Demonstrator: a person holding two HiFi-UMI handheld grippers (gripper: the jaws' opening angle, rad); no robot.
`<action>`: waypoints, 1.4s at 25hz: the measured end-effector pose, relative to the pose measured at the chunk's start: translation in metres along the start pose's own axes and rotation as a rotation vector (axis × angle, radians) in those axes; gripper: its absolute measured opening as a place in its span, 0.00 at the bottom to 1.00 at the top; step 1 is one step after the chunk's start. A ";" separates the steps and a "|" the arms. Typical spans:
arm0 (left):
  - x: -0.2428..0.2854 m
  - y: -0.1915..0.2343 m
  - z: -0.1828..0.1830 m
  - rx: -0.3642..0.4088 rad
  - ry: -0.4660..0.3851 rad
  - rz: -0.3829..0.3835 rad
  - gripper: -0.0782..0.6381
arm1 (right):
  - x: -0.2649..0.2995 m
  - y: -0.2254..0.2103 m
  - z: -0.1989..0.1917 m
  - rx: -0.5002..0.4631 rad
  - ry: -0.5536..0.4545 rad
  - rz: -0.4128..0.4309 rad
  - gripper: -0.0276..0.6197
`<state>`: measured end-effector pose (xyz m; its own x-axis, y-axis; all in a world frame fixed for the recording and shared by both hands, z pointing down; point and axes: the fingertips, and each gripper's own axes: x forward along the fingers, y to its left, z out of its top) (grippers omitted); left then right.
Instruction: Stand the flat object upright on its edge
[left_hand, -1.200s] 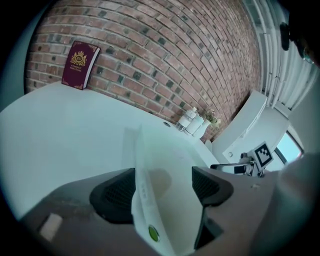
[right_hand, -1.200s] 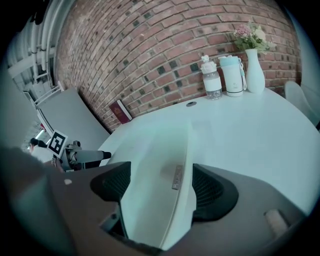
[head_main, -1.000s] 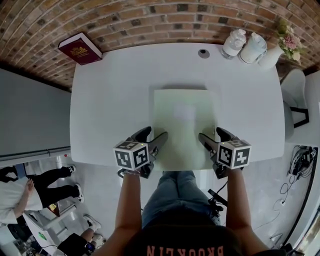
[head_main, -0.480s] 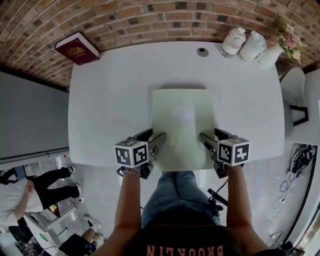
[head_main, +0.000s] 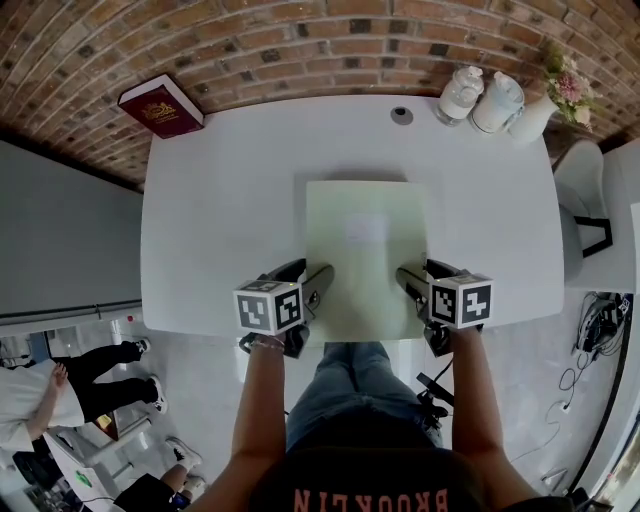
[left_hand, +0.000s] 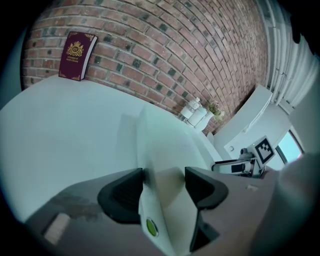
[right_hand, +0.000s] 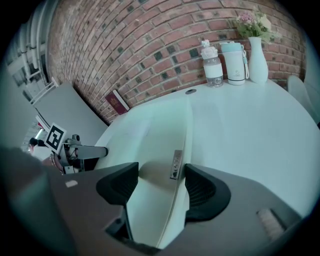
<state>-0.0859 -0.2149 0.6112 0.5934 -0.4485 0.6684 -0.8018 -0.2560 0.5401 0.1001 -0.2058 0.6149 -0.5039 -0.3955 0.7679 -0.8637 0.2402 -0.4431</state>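
Observation:
A flat pale green slab (head_main: 365, 250), like a closed laptop, lies flat on the white table (head_main: 220, 220), its near edge at the table's front. My left gripper (head_main: 303, 275) straddles its near left corner: in the left gripper view (left_hand: 164, 187) one pad touches the side edge with a green dot, and the other sits over the top face (left_hand: 165, 145). My right gripper (head_main: 420, 275) straddles the near right corner the same way (right_hand: 161, 182), beside the port strip on the slab (right_hand: 160, 135). Both pairs of jaws have just been closing, and neither clamps the slab.
A maroon book (head_main: 160, 105) leans on the brick wall at the table's far left. At the far right stand two bottles (head_main: 461, 92) (head_main: 497, 100) and a vase of flowers (head_main: 545, 100). A cable hole (head_main: 402, 116) sits nearby. A person (head_main: 40, 390) stands on the floor at lower left.
Both grippers' jaws have narrowed around the slab's near corners. The hands and the slab stay about where they were.

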 end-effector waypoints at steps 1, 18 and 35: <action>-0.001 -0.001 0.002 0.004 -0.004 -0.001 0.49 | -0.002 0.001 0.003 -0.006 -0.005 0.000 0.49; -0.024 -0.024 0.055 0.076 -0.099 -0.006 0.49 | -0.035 0.018 0.049 -0.059 -0.114 -0.016 0.48; -0.061 -0.055 0.102 0.155 -0.244 -0.032 0.49 | -0.079 0.043 0.092 -0.133 -0.266 -0.005 0.48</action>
<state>-0.0854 -0.2604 0.4888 0.5989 -0.6263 0.4991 -0.7954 -0.3929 0.4614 0.1020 -0.2460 0.4923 -0.4994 -0.6114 0.6138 -0.8663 0.3446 -0.3616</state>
